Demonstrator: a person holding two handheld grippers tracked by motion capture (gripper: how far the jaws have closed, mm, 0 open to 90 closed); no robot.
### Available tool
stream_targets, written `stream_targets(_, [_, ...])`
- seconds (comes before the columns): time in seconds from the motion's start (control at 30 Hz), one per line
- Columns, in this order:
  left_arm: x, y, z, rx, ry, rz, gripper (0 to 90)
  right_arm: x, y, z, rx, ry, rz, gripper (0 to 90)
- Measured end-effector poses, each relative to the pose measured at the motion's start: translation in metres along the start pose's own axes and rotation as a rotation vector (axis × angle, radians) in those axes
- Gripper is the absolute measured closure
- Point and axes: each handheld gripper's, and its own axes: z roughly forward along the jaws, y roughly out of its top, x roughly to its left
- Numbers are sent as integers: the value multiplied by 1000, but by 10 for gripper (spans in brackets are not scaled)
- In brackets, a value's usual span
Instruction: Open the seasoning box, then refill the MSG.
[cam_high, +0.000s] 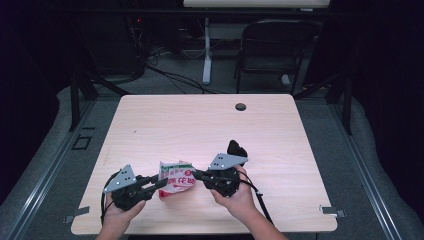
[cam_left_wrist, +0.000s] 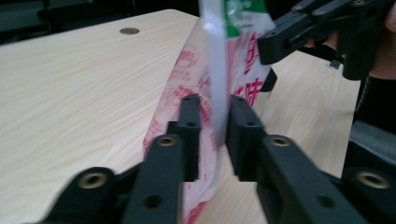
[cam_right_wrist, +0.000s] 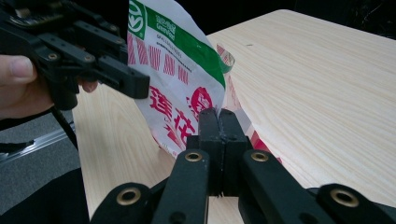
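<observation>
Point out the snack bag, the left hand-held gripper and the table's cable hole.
snack bag (cam_high: 176, 178), high view, printed front.
left hand-held gripper (cam_left_wrist: 214, 122), left gripper view, between its fingertips.
cable hole (cam_high: 240, 106), high view, its centre.

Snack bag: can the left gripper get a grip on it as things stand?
Probably yes. In the left gripper view the bag edge already hangs between the left gripper pads, which stand slightly apart. The right gripper is clamped on the other side, clear of the left's jaws.
</observation>
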Motion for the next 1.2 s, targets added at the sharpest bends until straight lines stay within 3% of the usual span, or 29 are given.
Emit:
stream_targets(0.03, [1, -2, 1, -2, 11, -14, 663, 0, 0, 0, -4, -1, 1, 900])
stream_targets(0.07, [3, -3, 1, 16, -18, -19, 663, 0, 0, 0, -4, -1, 1, 900])
stream_targets(0.1, [3, -6, 5, 21, 18, -35, 584, -1, 0, 0, -7, -3, 5, 900])
stream_targets(0.17, [4, -8, 7, 30, 7, -38, 545, -1, 0, 0, -7, -7, 7, 900])
stream_targets(0.23, [3, -13, 12, 43, 28, -42, 486, -3, 0, -1, -8, -8, 10, 900])
stream_targets(0.27, [4, -16, 16, 88, 15, -28, 470, -4, -1, -2, -10, -12, 16, 900])
stream_targets(0.53, [3, -24, 29, 112, 16, -25, 410, -5, -6, -5, -16, -8, 27, 900])
stream_targets(0.77, [4, -30, 39, 144, 4, -37, 388, -7, -10, -8, -16, -9, 37, 900])
stream_targets(0.83, [6, -33, 44, 149, -10, -57, 386, -7, -11, -8, -19, -10, 41, 900])
stream_targets(1.07, [8, -37, 51, 151, 6, -67, 314, -7, -13, -9, -24, -7, 51, 900])
stream_targets(1.2, [10, -39, 58, 173, 34, -39, 275, -7, -13, -10, -24, -4, 53, 900])
